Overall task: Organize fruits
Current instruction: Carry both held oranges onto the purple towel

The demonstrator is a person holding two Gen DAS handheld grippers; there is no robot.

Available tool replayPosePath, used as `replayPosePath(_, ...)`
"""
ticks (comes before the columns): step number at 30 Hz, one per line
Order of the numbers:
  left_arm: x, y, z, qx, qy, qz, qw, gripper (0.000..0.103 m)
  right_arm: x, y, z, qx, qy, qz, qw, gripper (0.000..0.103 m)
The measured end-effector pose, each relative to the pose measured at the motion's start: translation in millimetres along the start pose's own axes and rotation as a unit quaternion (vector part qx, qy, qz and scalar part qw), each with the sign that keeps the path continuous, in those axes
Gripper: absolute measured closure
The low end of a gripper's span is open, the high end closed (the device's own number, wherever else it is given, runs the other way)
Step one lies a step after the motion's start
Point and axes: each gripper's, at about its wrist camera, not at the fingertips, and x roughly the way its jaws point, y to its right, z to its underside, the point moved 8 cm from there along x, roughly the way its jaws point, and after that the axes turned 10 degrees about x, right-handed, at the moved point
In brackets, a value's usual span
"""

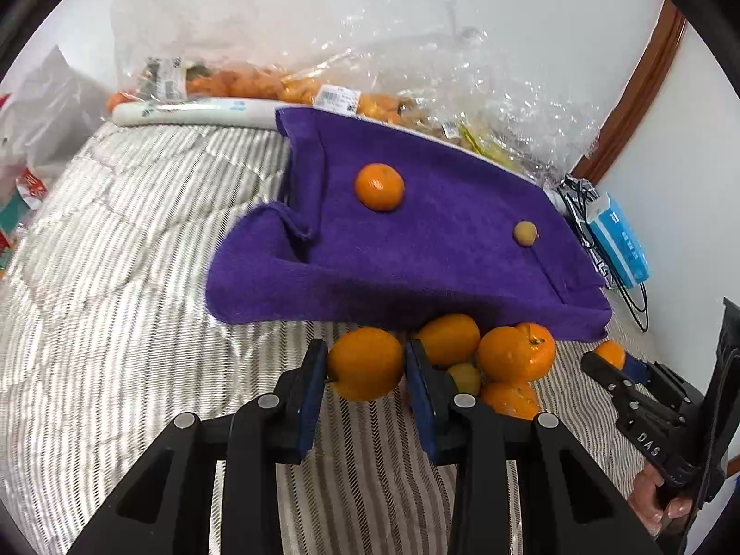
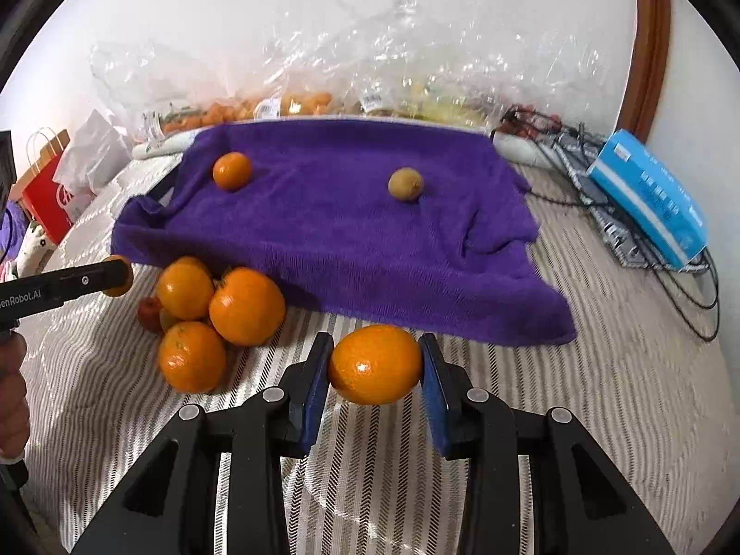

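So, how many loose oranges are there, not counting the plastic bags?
6. One orange lies on the purple towel, one is in the left gripper, one in the right gripper, and three form a pile at the towel's near edge. More may hide underneath.

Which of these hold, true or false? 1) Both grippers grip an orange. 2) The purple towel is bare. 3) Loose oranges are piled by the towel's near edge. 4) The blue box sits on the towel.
1) True: the left gripper and the right gripper are each shut on an orange.
2) False: the purple towel carries a small orange and a brownish round fruit.
3) True: the pile lies on the striped bedding.
4) False: the blue box lies off the towel, beside the cables.
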Motion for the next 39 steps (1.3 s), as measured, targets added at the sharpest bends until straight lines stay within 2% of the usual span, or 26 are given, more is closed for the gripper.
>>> replayPosePath(11,-38.8,0.3,-20.6,-0.003,0.037,-0.019,0.9991,0.071,-41.7,10.2,-29.7,-0.004,0.053,0.002,0.999,0.066)
replayPosePath(20,-40.5,-1.3,-45.8,-0.007,0.061,-0.023,0.9979,0.071,-50.6,18.6,-63.7,-0.013,0.085,0.009,0.996,0.066)
replayPosePath(28,-25.3,-1.4,-64.5,-0.007,0.073,-0.035,0.9967,0.071,-34.0,22.4,-80.2,-0.004,0.092,0.003,0.996,0.066)
replayPosePath(39,21.9,-9.5,-83.6,-0.005,0.06,-0.051,0.9969,0.071,17.9,29.0,-102.3,0.018,0.083,-0.002,0.996,0.066)
